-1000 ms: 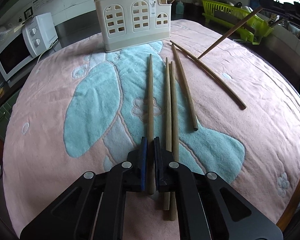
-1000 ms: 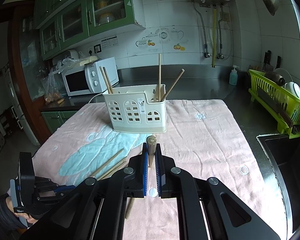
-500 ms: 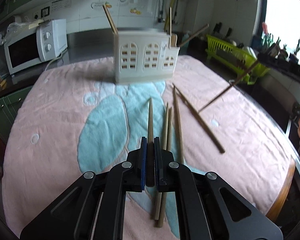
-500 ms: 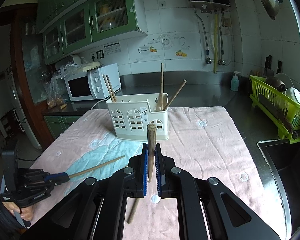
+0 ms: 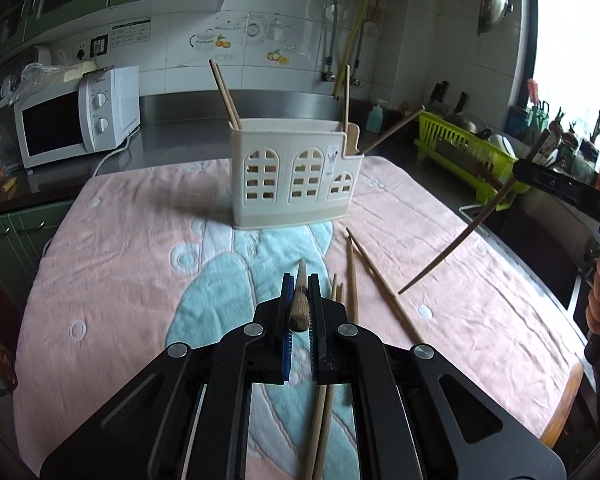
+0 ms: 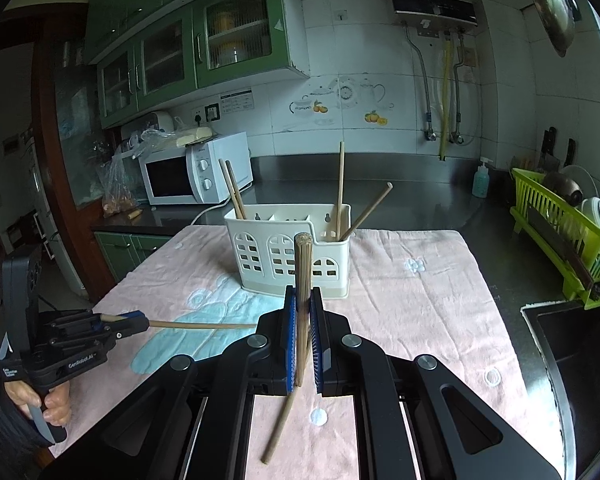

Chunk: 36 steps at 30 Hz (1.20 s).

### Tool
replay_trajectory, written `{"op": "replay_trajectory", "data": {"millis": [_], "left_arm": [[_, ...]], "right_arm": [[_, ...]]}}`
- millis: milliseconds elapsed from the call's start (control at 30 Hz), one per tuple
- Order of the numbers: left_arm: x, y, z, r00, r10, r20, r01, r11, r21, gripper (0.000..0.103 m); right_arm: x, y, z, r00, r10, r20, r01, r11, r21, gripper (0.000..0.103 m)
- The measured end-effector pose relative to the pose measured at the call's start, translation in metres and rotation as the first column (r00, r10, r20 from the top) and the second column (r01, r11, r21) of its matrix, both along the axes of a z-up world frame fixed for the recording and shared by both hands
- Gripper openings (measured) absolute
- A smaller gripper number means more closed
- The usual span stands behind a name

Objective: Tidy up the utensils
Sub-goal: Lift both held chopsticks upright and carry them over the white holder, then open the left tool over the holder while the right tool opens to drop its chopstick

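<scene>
In the left wrist view, the left gripper (image 5: 299, 312) is closed on a chopstick (image 5: 299, 300), which points forward, away from the camera, above the towel (image 5: 120, 280). The white holder (image 5: 296, 172) stands upright on the towel ahead, with chopsticks inside it at both ends. Four loose chopsticks (image 5: 354, 276) lie on the towel just to the right of the gripper, two of them passing under its right finger. At the right edge the right gripper (image 5: 556, 184) holds a second chopstick (image 5: 456, 240) in the air, tilted, with its tip down toward the towel.

In the right wrist view, the right gripper (image 6: 302, 332) is clamped on its chopstick (image 6: 302, 280), which stands almost upright between the blue pads (image 6: 290, 344). Behind it is the holder (image 6: 288, 256), on the towel (image 6: 412, 312). At the left, the left gripper (image 6: 138, 322) grasps its chopstick (image 6: 200, 325), held level above the towel. A microwave (image 6: 196, 174) stands on the counter at the back, and a green rack (image 6: 564, 232) at the right.
</scene>
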<state>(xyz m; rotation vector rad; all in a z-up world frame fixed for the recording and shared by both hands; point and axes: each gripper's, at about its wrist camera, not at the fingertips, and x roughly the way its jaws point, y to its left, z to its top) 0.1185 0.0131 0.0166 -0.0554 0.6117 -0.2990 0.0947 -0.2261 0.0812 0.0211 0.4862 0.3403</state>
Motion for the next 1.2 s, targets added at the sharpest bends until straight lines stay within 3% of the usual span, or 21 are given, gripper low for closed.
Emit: {"op": "replay_trajectory", "data": {"millis": [467,700,800,1000,1200], "left_arm": [[0.050,-0.002,0.067,0.998,0.009,0.069,-0.010,1.000,0.011,0.005],[0.076,-0.005,0.118,0.987,0.033,0.159,-0.038,0.999,0.031,0.005],[0.086,-0.002,0.146,0.976,0.058,0.212,-0.060,0.998,0.002,0.005],[0.112,-0.001,0.187,0.941,0.117,0.318,-0.115,0.993,-0.025,0.005],[0.149,-0.006,0.177,0.945,0.154,0.290,-0.156,0.988,-0.016,0.005]], "right_arm": [[0.062,-0.001,0.069,0.995,0.094,0.018,-0.094,0.996,0.002,0.007],[0.094,0.004,0.102,0.993,0.093,0.068,-0.092,0.996,-0.020,0.007],[0.111,0.009,0.114,0.992,0.074,0.106,-0.070,0.996,-0.049,0.007],[0.144,0.011,0.119,0.990,0.043,0.136,-0.035,0.997,-0.062,0.007],[0.176,0.012,0.104,0.994,0.032,0.102,-0.026,0.998,-0.062,0.007]]}}
